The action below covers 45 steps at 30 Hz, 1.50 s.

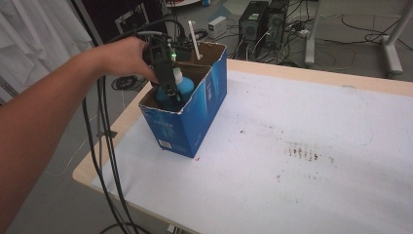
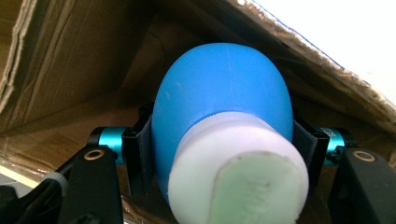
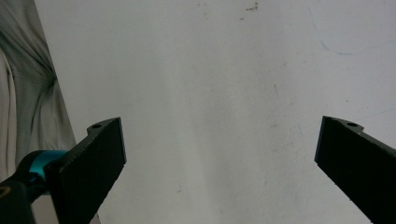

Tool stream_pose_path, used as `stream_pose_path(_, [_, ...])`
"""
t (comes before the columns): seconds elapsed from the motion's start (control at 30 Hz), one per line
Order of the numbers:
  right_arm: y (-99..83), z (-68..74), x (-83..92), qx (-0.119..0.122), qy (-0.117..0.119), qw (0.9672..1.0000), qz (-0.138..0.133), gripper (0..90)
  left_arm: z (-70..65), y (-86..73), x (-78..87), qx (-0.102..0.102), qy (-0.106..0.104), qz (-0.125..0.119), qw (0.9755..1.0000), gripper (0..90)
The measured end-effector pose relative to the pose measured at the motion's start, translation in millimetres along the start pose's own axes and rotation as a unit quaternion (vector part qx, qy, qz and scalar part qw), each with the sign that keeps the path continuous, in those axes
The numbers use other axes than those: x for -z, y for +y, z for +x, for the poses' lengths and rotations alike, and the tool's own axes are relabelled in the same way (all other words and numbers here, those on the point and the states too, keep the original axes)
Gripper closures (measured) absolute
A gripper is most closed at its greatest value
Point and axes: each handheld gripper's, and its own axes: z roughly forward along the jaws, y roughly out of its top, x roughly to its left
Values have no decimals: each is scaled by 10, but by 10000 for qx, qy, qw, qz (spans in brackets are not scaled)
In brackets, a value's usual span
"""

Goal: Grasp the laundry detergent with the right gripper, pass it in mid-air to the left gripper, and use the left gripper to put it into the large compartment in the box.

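Note:
A blue bottle (image 1: pixel 181 89) with a white cap stands inside an open blue cardboard box (image 1: pixel 195 122) at the table's left side. My left gripper (image 1: pixel 169 92) reaches down into the box and is shut on the bottle. In the left gripper view the blue bottle (image 2: pixel 219 98) sits between the two jaws, their pads (image 2: pixel 140 149) pressed on its sides, with its white cap (image 2: pixel 238 177) towards the camera. My right gripper (image 3: pixel 219 144) stands open over the white table cover, nothing between its jaws.
The white table cover (image 1: pixel 302 146) bears dark stains (image 1: pixel 302 152) right of the middle. A white stick (image 1: pixel 195 41) rises behind the box. Computer towers (image 1: pixel 260 24) and cables lie on the floor beyond. Grey cloth (image 3: pixel 28 93) hangs at the left in the right gripper view.

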Motion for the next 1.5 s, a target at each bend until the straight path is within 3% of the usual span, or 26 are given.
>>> stream_pose_path(0.37, [14,9,-16,47,26,10000,-17,13,47,23,-19,103,-40,-35,9999,371])
stream_pose_path(0.6, [10,27,-26,89,43,9999,-21,13,73,-3,39,285,35,-197,9994,291])
stream_pose_path(0.87, [15,42,-15,56,41,10000,-48,13,50,-40,256,409,92,-611,9972,262])
stream_pose_path(1.07, [13,54,-2,59,35,9999,-76,13,-19,-10,481,457,187,-986,9939,236])
stream_pose_path(1.23, [13,52,4,67,7,9999,-115,13,-119,94,604,321,225,-1168,9924,195])
stream_pose_path(1.27, [16,50,12,48,-3,9999,-139,12,-224,221,679,151,311,-1258,9915,195])
stream_pose_path(1.43, [17,56,21,54,-12,9999,-160,12,-357,426,755,19,366,-1377,9898,195])
stream_pose_path(1.5, [10,59,24,35,-14,9999,-161,12,-416,503,770,-121,388,-1432,9889,195])
